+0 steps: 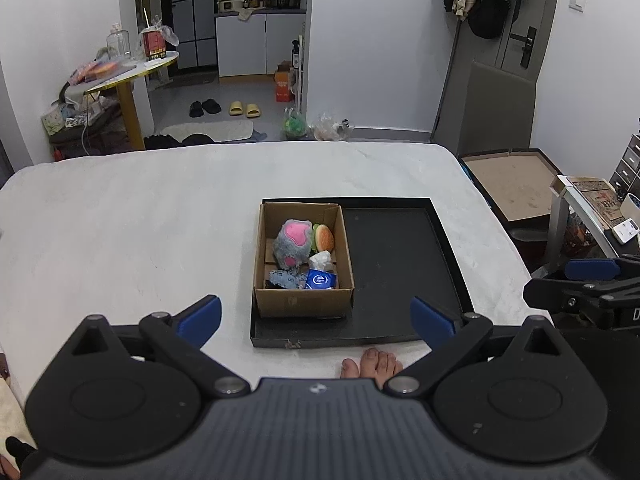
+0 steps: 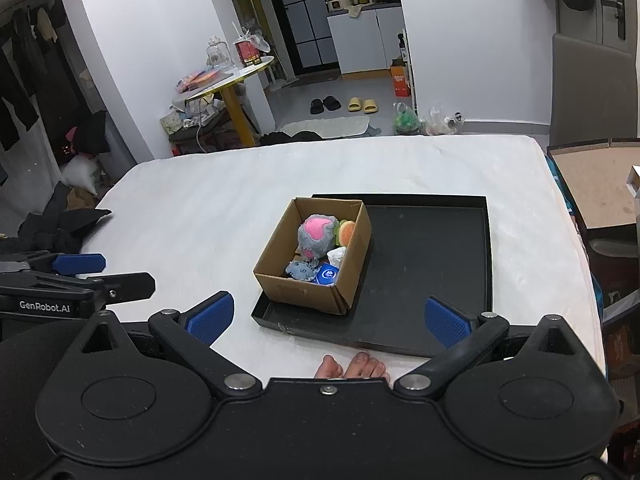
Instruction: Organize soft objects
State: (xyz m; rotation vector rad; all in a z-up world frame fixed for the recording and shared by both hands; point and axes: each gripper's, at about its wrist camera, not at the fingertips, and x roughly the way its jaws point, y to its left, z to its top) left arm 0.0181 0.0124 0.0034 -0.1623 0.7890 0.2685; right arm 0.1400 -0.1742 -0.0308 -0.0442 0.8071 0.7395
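Observation:
A brown cardboard box (image 1: 304, 300) (image 2: 304, 290) sits in the left part of a black tray (image 1: 400, 264) (image 2: 432, 264) on a white bed. Inside lie a grey and pink plush paw (image 1: 293, 243) (image 2: 316, 236), a burger toy (image 1: 324, 237) (image 2: 346, 231), a white crumpled tissue (image 1: 322, 260) (image 2: 337, 255), a blue packet (image 1: 320, 281) (image 2: 327, 274) and a grey-blue cloth (image 1: 282, 279) (image 2: 302, 270). My left gripper (image 1: 318, 320) is open and empty, near the tray's front edge. My right gripper (image 2: 328, 320) is open and empty, also at the tray's front.
The right part of the tray is bare. A bare foot (image 1: 374, 364) (image 2: 352, 366) rests on the bed just before the tray. A flat cardboard box (image 1: 516, 184) lies off the bed's right side. Dark clothes (image 2: 60, 228) lie at the bed's left edge.

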